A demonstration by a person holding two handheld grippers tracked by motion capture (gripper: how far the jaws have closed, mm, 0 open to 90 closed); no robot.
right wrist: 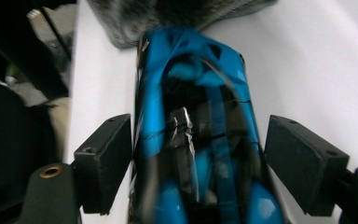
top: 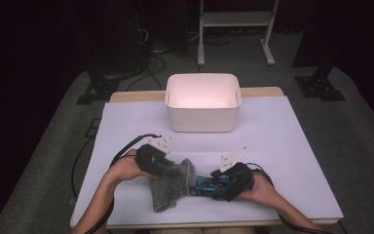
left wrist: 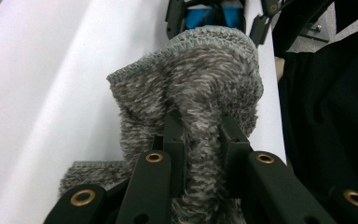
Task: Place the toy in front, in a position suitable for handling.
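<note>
Sitting on: pale sheet (top: 282, 146) over a wooden table (top: 126, 96), white bin (top: 202, 102) at back
Room: dark, grey carpet (top: 44, 170)
Left gripper (left wrist: 200, 128): pinching grey sock (left wrist: 191, 84)
Right gripper (right wrist: 198, 154): spread, jaws just off the blue toy car (right wrist: 191, 93) lying between them

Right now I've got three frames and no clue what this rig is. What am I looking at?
No robot here: a person holds a hand-held pair of tongs in each hand. One picture comes from a fixed camera above the table; the other two come from cameras riding on each pair of tongs, looking along its black jaws.

On the white table stand a white bin at the far side, and near the person a grey cloth and a shiny blue toy car.

The left tongs are clamped on a fold of the cloth. The right tongs straddle the car with the jaws open: the left jaw is close against the car's side, the right jaw stands clear of it, so the car is not gripped.
</note>
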